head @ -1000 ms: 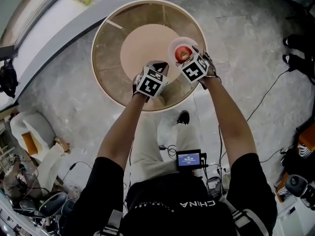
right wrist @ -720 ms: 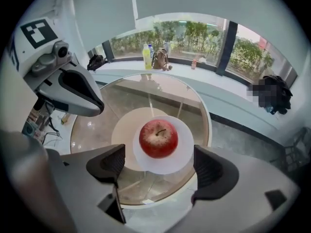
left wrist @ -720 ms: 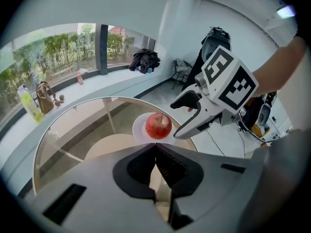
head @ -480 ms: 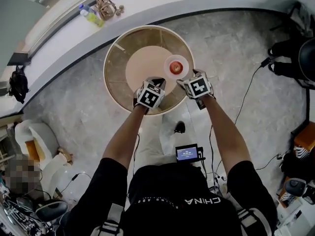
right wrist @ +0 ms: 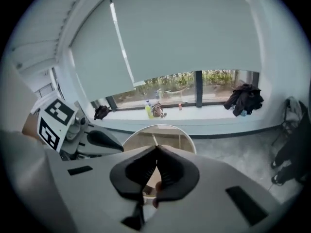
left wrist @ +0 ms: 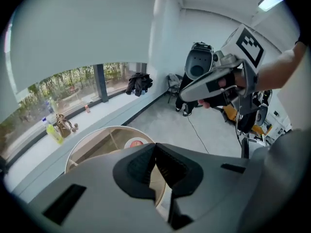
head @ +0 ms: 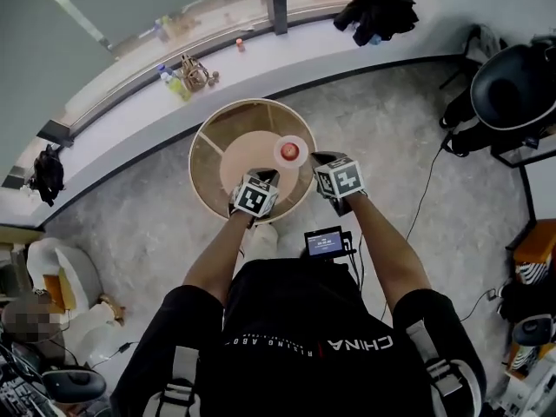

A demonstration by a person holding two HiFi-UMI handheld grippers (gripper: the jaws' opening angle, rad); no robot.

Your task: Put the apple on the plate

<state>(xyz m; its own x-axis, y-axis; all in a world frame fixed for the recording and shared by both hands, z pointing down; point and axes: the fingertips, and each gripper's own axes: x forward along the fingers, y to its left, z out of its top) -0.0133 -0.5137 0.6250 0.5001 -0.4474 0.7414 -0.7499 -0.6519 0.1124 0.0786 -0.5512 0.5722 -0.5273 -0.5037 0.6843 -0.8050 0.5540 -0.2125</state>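
Observation:
The red apple (head: 290,151) lies on a small white plate (head: 290,141) on the round wooden table (head: 208,159). Both grippers hang high above the table's near edge, clear of the plate. My left gripper (head: 267,177) is shut with nothing between its jaws; in the left gripper view its tips (left wrist: 155,147) meet just right of the apple (left wrist: 136,143). My right gripper (head: 323,158) is also shut and empty, and its jaws (right wrist: 156,152) hide most of the plate in the right gripper view. Each gripper view shows the other gripper: the right (left wrist: 218,81), the left (right wrist: 73,130).
A long window ledge (head: 130,111) behind the table carries bottles (head: 169,81), a small basket (head: 195,74) and a dark jacket (head: 378,11). A black chair (head: 512,85) stands at the right. Cables (head: 426,198) run over the floor. A small screen (head: 328,242) sits at the person's chest.
Both grippers have risen and drawn back from the plate toward the person. The table looks smaller and farther below. The apple has stayed on the plate.

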